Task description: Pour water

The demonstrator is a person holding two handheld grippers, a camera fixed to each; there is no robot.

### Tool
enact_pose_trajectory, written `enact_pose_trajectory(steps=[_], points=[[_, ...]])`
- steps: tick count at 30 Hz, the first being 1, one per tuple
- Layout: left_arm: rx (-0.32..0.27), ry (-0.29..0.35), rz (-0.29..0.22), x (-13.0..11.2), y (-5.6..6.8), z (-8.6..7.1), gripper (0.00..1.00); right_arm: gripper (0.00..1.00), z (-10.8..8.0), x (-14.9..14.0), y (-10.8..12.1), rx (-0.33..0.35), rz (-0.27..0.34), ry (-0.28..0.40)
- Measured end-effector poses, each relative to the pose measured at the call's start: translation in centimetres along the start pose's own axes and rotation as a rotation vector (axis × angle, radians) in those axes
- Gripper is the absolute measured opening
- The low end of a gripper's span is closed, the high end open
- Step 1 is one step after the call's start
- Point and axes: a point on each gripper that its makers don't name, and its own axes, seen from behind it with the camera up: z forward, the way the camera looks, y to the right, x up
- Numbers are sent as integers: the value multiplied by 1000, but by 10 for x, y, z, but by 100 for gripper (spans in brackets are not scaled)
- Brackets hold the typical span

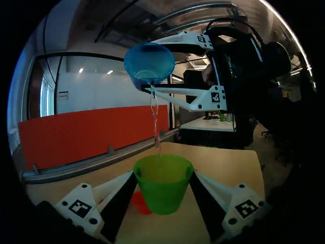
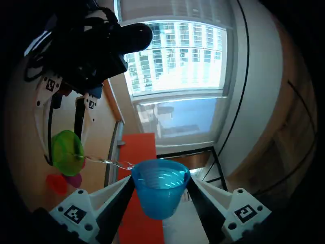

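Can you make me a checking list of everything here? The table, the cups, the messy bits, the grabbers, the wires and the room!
Surface: light wooden table.
Job's things: blue cup tipped over, thin water stream falling into the green cup below it.
Clutter: a small red cup on the table behind the green cup; a pink cup next to it.
Grippers: left gripper shut on the green cup; right gripper shut on the blue cup.
Cables: black cables loop over the right gripper's body.
Surroundings: orange wall panel, big window, ceiling pipes.
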Motion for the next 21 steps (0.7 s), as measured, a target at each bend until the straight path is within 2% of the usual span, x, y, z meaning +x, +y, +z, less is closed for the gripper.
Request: enact_pose_trajectory(steps=[21], points=[[-2, 0, 1, 1, 3, 0, 86, 90, 5, 1, 4, -4, -84, -2]])
